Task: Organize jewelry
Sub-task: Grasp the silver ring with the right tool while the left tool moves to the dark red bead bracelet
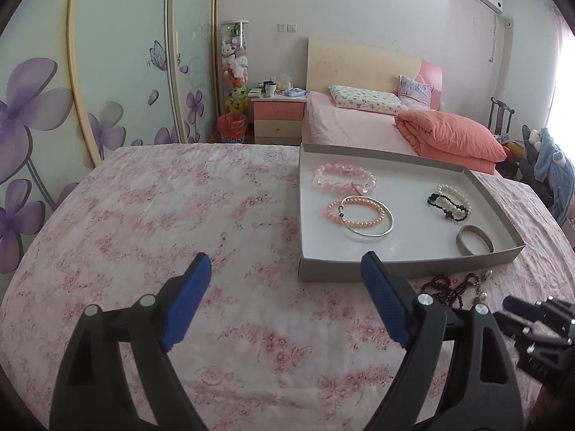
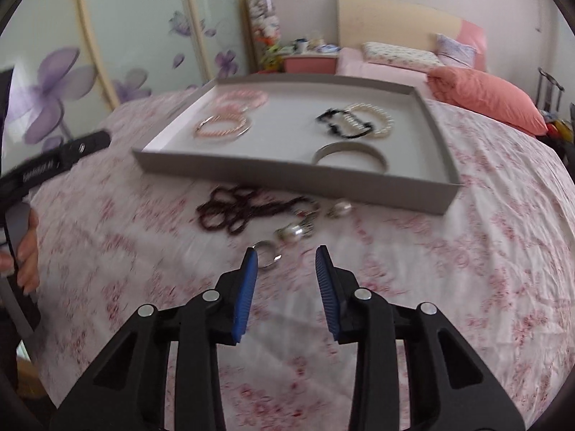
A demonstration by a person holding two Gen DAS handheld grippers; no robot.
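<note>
Lying just beyond right hand-held gripper (image 2: 286, 258): ring (image 2: 267, 254)

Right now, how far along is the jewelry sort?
Done: five bracelets lie in the tray. In hand: nothing; right tool is open above a silver ring, left tool open. Left: that ring, dark bead strand, pearl pieces on the bedspread.

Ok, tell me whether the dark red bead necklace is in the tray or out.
Out. The dark red bead necklace lies on the floral bedspread, just in front of the tray.
</note>
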